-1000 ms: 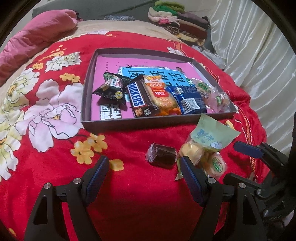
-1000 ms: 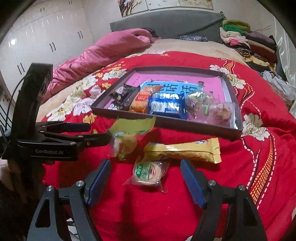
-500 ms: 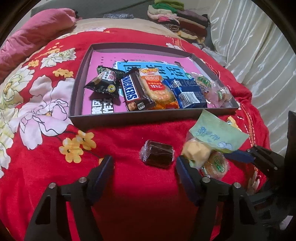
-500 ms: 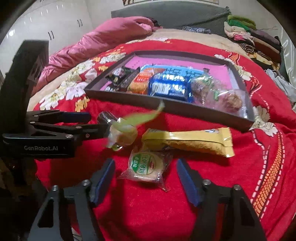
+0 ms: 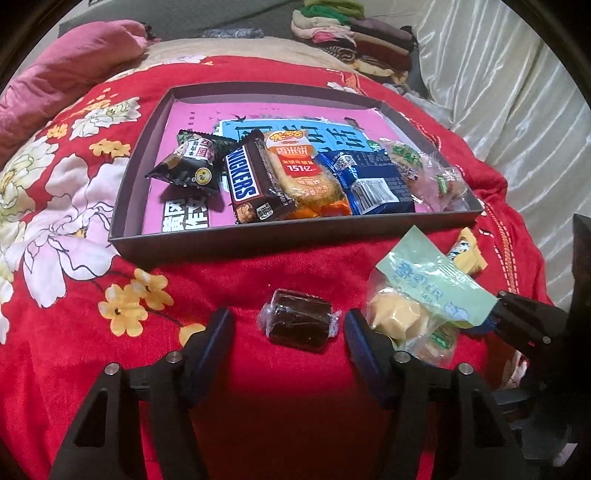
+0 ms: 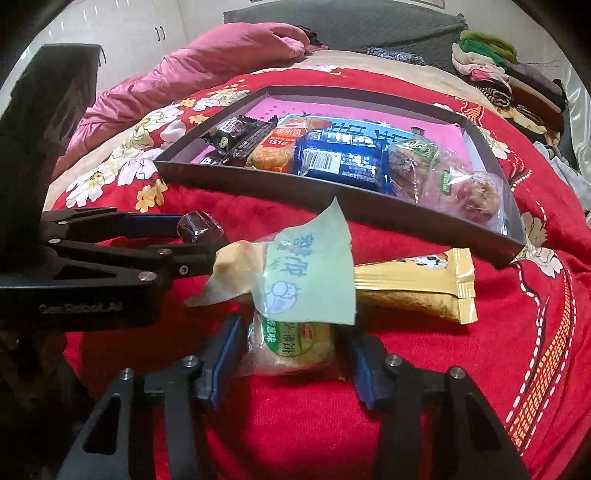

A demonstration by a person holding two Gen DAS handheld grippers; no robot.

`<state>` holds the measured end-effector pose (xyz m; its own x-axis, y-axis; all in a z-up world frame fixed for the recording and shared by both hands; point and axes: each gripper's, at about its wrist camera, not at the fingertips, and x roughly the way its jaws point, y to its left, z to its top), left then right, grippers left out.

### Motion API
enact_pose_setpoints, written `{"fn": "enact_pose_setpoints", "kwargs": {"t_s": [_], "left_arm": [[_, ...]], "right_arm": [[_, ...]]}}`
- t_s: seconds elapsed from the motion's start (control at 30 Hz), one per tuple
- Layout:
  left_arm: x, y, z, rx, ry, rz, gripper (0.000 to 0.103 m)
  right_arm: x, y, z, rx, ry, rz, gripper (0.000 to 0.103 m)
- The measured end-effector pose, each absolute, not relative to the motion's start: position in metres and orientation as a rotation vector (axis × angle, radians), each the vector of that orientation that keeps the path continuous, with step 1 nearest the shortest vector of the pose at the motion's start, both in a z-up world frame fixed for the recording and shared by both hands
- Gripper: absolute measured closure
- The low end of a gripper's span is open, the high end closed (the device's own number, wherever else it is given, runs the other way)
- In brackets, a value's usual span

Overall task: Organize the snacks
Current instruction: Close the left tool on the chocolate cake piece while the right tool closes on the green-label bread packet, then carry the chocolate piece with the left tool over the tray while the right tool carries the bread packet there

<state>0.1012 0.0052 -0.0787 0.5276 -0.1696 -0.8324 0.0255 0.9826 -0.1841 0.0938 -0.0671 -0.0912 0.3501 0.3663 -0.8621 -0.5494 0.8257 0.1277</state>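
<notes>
A dark tray point(image 5: 229, 240) with a pink floor holds several wrapped snacks, among them a Snickers bar point(image 5: 251, 181) and a blue packet point(image 5: 369, 181). My left gripper point(image 5: 288, 330) is open with a small dark brown wrapped sweet point(image 5: 297, 325) lying between its fingers on the red blanket. My right gripper point(image 6: 291, 356) is open around a round cake in clear wrap with a green label point(image 6: 291, 347). A pale green packet with a yellow cake point(image 6: 291, 269) lies just beyond it, also in the left wrist view point(image 5: 417, 295). A long yellow packet point(image 6: 413, 288) lies to the right.
The tray point(image 6: 332, 199) sits on a bed with a red floral blanket point(image 5: 74, 206). A pink quilt point(image 6: 207, 70) lies at the back left, folded clothes point(image 5: 351, 33) at the back right, a white curtain point(image 5: 517, 92) on the right.
Both grippers have moved forward and down. The dark sweet now lies between the left fingers, the green-label cake between the right fingers. The green packet stands nearer.
</notes>
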Motion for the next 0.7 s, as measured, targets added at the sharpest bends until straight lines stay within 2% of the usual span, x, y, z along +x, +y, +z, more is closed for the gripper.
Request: {"fn": "enact_pose_setpoints", "kwargs": {"t_s": [0.23, 0.7], "left_arm": [[0.104, 0.011, -0.08, -0.154, 1.005, -0.109, 0.063], [0.088, 0.025, -0.072, -0.234, 1.007, -0.139, 0.067]], "right_arm": [[0.091, -0.07, -0.086, -0.19, 1.049, 0.601, 0.055], [0.085, -0.074, -0.076, -0.165, 1.032, 0.647, 0.059]]}}
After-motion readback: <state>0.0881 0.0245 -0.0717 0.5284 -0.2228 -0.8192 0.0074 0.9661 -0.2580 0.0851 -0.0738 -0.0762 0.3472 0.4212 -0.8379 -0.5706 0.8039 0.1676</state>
